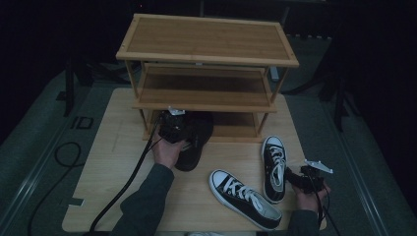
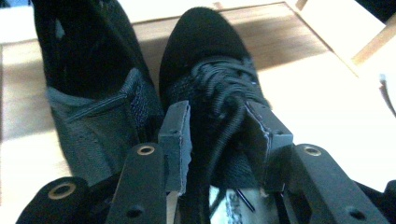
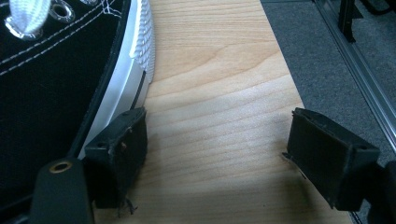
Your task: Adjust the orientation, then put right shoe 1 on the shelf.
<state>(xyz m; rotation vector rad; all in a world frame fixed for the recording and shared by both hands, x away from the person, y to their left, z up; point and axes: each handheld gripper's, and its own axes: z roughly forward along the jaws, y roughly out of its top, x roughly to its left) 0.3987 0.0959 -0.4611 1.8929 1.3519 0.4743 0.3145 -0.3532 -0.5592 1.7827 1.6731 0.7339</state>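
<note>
Two pairs of shoes are in play: two all-black shoes at the foot of the shoe rack point(image 1: 206, 49), and two black-and-white sneakers out on the table point(image 1: 118, 162). We judge the work to be stowing shoes on the rack's bottom shelf. Our left gripper point(image 1: 173, 127) sits at the right-hand black shoe point(image 2: 210, 79), whose toe points in under the lowest shelf while its heel lies on the table in front; the other black shoe point(image 2: 93, 84) lies just beside it, touching or nearly so. In the left gripper view the jaws stand wide on either side of the laced tongue, and the pads do not appear to press on it, so we read the shoe as released. Risk one: on withdrawal a jaw could snag the dark laces point(image 2: 224, 88) and drag the shoe back out. Risk two: the shoe seems only partly under the shelf, so a nudge could skew it against its neighbour. Our right gripper point(image 1: 310, 182) rests open and empty, one pad just beside the white sole of the nearer sneaker point(image 3: 56, 70). Closing there would likely pinch only the rubber edge, a weak hold that may slip. The second sneaker point(image 1: 244, 197) lies near, angled across the table.
</note>
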